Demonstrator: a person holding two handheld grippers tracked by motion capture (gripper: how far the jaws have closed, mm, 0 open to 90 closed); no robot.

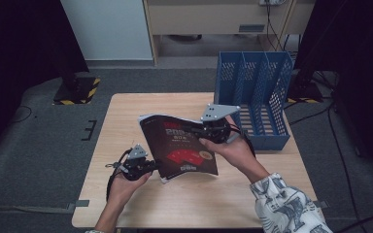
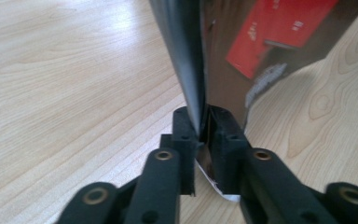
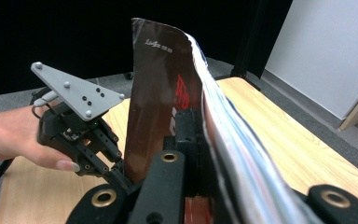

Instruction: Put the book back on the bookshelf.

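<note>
A glossy magazine (image 1: 182,148) with a dark cover and red graphics is held up off the wooden table (image 1: 126,121), slightly bent. My left gripper (image 1: 156,166) is shut on its lower left corner. In the left gripper view the two pads (image 2: 186,130) pinch the magazine's edge (image 2: 261,42) between them. My right gripper (image 1: 205,132) is shut on the magazine's upper right part. In the right gripper view the magazine (image 3: 163,84) stands on edge between the jaws, its pages fanning to the right, and the left gripper (image 3: 116,175) grips it farther off.
A blue three-slot file rack (image 1: 255,94) stands at the table's back right, close behind my right hand. Bare wood lies to the left and front of the magazine. Cables trail on the grey floor around the table.
</note>
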